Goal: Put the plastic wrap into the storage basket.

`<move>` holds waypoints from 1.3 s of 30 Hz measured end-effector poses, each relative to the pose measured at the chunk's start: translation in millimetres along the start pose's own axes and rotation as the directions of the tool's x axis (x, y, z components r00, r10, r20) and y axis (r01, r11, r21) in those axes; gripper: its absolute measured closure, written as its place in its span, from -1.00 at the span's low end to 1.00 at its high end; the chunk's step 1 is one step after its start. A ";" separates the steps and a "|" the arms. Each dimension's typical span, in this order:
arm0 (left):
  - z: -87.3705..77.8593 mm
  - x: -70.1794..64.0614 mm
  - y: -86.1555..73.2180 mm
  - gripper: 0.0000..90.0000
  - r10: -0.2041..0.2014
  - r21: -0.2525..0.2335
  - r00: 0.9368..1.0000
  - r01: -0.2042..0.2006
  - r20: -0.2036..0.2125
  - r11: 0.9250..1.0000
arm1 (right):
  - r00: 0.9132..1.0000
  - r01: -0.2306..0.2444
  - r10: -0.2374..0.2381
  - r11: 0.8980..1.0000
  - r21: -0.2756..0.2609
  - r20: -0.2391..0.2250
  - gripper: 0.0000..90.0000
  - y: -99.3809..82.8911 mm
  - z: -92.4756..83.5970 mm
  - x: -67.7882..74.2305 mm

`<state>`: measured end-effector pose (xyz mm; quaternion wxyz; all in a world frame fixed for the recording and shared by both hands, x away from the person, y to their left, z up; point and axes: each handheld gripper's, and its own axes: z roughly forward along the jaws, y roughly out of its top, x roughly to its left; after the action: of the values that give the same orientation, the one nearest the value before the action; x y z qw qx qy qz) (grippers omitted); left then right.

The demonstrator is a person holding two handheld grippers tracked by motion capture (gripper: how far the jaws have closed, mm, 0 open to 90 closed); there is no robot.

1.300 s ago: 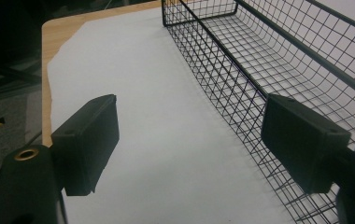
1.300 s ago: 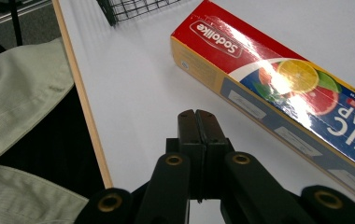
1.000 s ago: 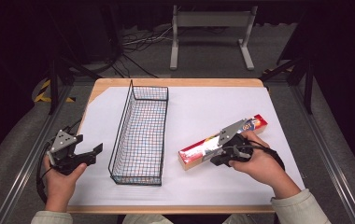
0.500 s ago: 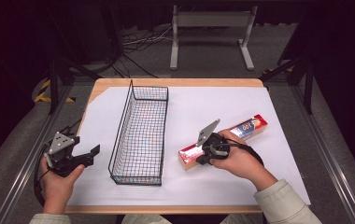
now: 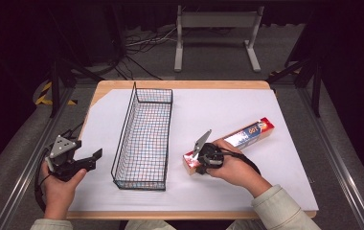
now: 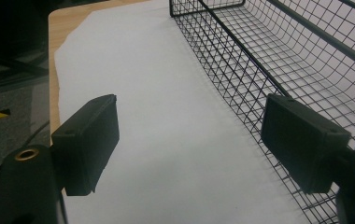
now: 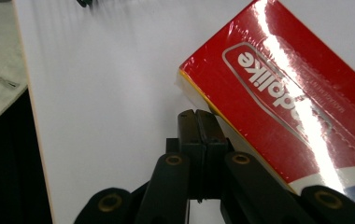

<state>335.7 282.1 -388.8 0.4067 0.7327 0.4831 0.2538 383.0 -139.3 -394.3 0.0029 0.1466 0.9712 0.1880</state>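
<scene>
White-papered tabletop (image 5: 228,110): my right tool (image 7: 202,122), clenched empty, presses the red box (image 5: 230,143) at 4 o'clock of the wire basket (image 5: 144,139); left tool (image 6: 189,144) released; box may skid.

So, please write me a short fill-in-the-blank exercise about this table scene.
1. The wire basket contains ____.
2. The right gripper has its jaws ____ beside the red box.
3. The left gripper has its jaws ____.
4. The table is covered with ____ paper.

Missing words: nothing; shut; open; white
</scene>
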 end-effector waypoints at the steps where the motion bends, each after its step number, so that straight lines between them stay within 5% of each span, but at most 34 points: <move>1: 0.2 0.3 -0.1 -0.55 -0.001 0.001 1.000 0.001 0.001 1.000 | 1.000 -0.010 0.010 1.000 -0.001 0.009 1.00 0.5 1.1 0.4; 12: 0.0 0.9 -0.6 -0.55 -0.006 -0.006 1.000 0.006 0.001 1.000 | 0.992 -0.090 0.093 0.995 -0.034 0.087 1.00 5.8 6.9 -18.8; 22: -0.1 2.9 -1.1 -0.55 -0.006 -0.001 1.000 0.006 0.001 1.000 | 0.956 -0.197 0.212 0.976 -0.093 0.202 1.00 10.0 8.7 -52.5; 27: -0.7 4.5 -1.8 -0.55 -0.015 -0.003 1.000 0.015 0.002 1.000 | 0.956 -0.218 0.232 0.971 -0.094 0.177 1.00 6.3 5.4 -59.6; 29: 0.1 5.3 -3.3 -0.55 -0.020 0.000 1.000 0.020 0.001 1.000 | 0.964 -0.232 0.244 0.967 -0.110 0.111 1.00 2.5 -6.3 -60.0; 31: 2.3 5.0 -6.5 -0.56 -0.016 0.007 1.000 0.016 -0.002 1.000 | 0.960 -0.241 0.257 0.960 -0.143 0.106 1.00 -2.6 -27.4 -62.9; 34: 2.3 4.8 -11.8 -0.56 -0.024 0.014 1.000 0.025 -0.015 1.000 | 0.943 -0.266 0.292 0.949 -0.168 0.159 1.00 -10.8 -53.8 -74.4; 39: -3.9 4.2 -17.5 -0.56 -0.037 0.017 0.999 0.037 -0.017 0.999 | 0.889 -0.354 0.394 0.914 -0.197 0.234 1.00 -30.8 -82.6 -111.2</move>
<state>325.6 290.9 -401.5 0.4008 0.7249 0.5022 0.2483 475.6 -228.4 -334.3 0.1089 0.3547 0.8983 0.2354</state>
